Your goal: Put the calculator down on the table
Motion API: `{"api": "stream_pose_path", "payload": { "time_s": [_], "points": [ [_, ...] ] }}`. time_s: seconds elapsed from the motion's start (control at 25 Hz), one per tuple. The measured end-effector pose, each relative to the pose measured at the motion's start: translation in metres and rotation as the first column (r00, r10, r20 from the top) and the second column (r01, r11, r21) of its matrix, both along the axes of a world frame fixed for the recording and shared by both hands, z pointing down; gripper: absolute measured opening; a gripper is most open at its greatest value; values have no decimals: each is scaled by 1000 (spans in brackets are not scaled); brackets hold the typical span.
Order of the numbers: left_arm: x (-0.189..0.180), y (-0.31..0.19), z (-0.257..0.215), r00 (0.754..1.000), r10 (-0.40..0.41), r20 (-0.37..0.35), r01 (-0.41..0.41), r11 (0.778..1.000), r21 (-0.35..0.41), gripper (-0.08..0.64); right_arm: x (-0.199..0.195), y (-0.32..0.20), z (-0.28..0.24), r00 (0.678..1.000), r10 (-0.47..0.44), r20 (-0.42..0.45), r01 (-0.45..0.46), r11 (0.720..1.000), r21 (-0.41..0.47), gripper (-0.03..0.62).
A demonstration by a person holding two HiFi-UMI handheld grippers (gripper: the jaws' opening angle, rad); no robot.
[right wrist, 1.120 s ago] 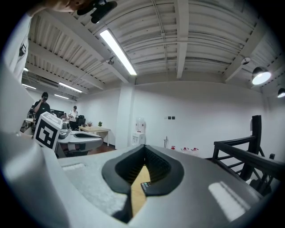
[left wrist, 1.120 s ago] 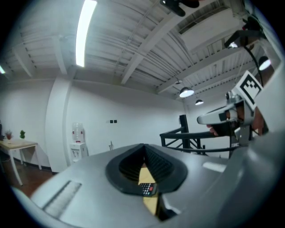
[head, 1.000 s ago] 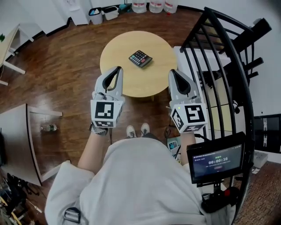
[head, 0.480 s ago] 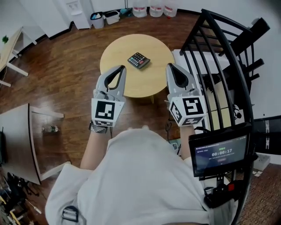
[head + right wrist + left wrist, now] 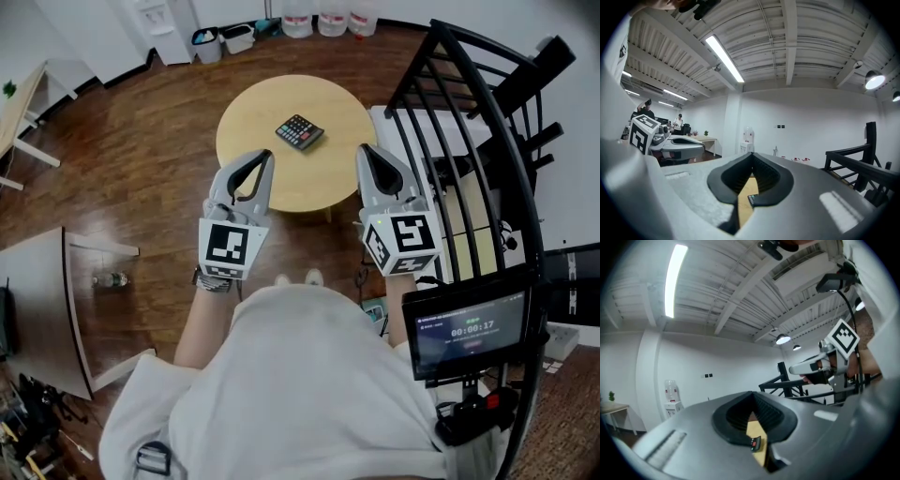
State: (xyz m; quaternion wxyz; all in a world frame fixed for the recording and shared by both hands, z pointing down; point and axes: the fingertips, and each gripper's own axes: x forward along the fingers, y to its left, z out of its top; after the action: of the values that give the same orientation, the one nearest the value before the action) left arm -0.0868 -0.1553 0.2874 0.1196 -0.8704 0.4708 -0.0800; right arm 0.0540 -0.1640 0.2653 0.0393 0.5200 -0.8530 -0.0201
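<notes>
The calculator (image 5: 300, 132) lies flat on the round wooden table (image 5: 309, 183), keys up, slightly toward the far right of its middle and touching neither tool. The left gripper (image 5: 264, 157) is held over the near left edge of the table and the right gripper (image 5: 362, 150) over the near right edge, both well short of the calculator. In each gripper view the fingers (image 5: 689, 427) meet at their tips, closed with nothing between them (only a sliver of table and the calculator's corner shows through the loop behind the tips). Against the far wall stand two small bins (image 5: 203, 38), one dark and one pale; what they hold is too small to tell. Beside them is a row of clear water jugs (image 5: 333, 17). A small bottle (image 5: 109, 279) lies on the wooden floor (image 5: 141, 159) at the left. A black railing (image 5: 487, 141) curves along the right, with a lit screen (image 5: 464, 334) below it.
</notes>
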Motion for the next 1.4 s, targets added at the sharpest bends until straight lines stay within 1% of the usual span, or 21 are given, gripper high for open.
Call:
{"api": "stream_pose_path", "payload": {
  "time_s": [0.24,0.48,0.6,0.76,0.88,1.04,1.28,1.4],
  "points": [
    [-12,-3,18,1000,5,24,-4,999,-42,6,0,0,14,1000,30,-8,-30,999,-33,0],
    [-23,-11,25,999,-4,39,7,999,-52,6,5,4,25,998,61,-6,-61,996,-62,0],
    [-23,-9,23,1000,-4,29,6,999,-49,6,7,6,28,998,64,-9,-64,995,-70,0],
    [-18,-4,25,1000,-13,-8,13,998,-63,6,7,9,23,998,65,9,-64,996,-56,0],
    [-8,11,28,999,-19,-28,17,997,-75,6,8,23,16,999,48,9,-47,998,-32,0],
    [2,40,19,998,-33,-55,29,997,-65,6,14,52,6,1000,21,8,-21,1000,-10,-1],
    [19,93,23,997,-53,-51,50,996,-67,6,35,103,9,1000,15,3,-15,1000,2,0],
    [33,124,23,998,-44,-43,41,997,-63,6,47,134,8,1000,15,9,-15,1000,11,0]
  ]
}}
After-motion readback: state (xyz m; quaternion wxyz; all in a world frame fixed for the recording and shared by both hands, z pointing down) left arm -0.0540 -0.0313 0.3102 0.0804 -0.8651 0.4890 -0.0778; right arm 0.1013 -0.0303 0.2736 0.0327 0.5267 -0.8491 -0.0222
